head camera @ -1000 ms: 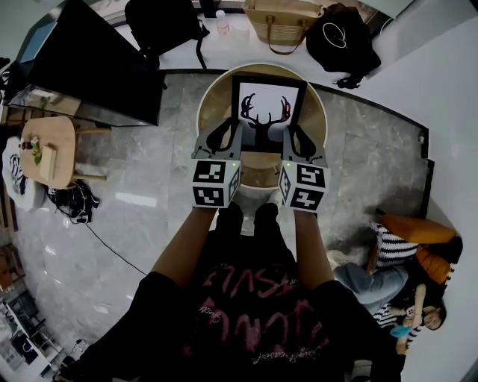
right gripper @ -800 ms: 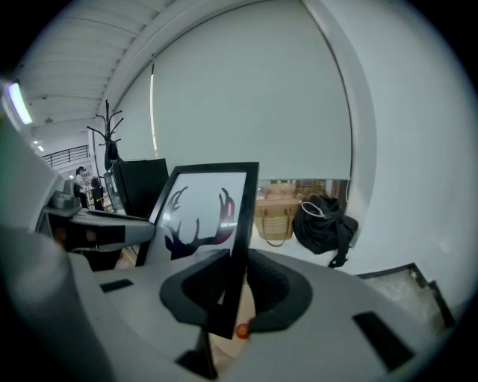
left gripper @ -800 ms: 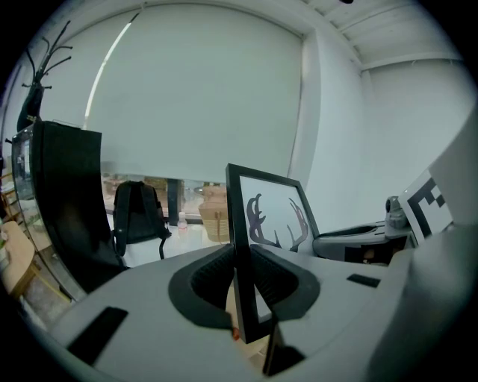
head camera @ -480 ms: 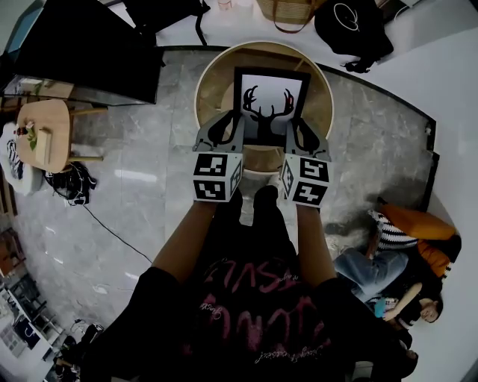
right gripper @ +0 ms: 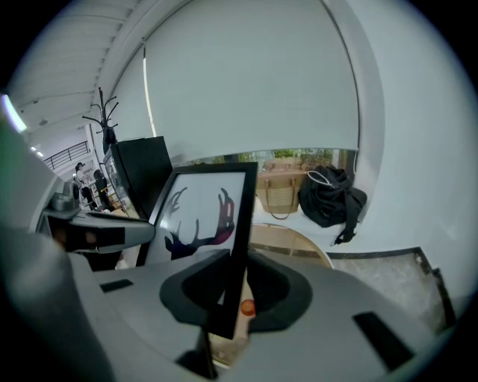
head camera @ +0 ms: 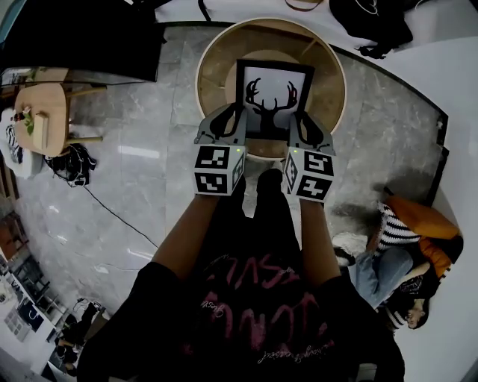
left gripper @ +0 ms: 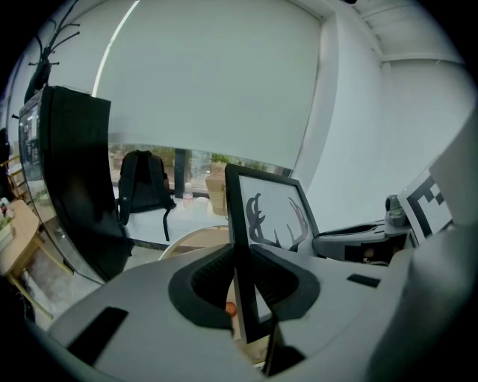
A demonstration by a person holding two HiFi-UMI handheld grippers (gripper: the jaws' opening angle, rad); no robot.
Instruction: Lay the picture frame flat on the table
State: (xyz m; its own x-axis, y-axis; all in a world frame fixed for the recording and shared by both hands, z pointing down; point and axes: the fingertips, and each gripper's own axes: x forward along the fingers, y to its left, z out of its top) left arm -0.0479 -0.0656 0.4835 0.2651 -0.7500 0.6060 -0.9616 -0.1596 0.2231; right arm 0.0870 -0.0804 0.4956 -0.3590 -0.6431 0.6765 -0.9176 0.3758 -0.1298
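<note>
A black picture frame (head camera: 271, 93) with a deer-head print on white is held over the round wooden table (head camera: 216, 67), tilted back towards me. My left gripper (head camera: 231, 123) is shut on the frame's left edge and my right gripper (head camera: 301, 127) is shut on its right edge. In the left gripper view the frame (left gripper: 263, 216) stands edge-on between the dark pads (left gripper: 205, 280). From the right gripper view, the frame (right gripper: 205, 209) passes between that gripper's pads (right gripper: 272, 287) the same way. A small orange thing (right gripper: 247, 307) shows below the frame.
A large black panel (head camera: 82, 33) stands to the table's left, with a small wooden side table (head camera: 41, 116) beyond it. Dark bags (head camera: 373, 19) lie on the white ledge behind. People sit on the floor at the lower right (head camera: 396, 254). My feet (head camera: 261, 186) are at the table's near edge.
Both grippers and the frame have shifted slightly right and up in the head view as the camera moved; the frame stays gripped on both sides and leans back a little more.
</note>
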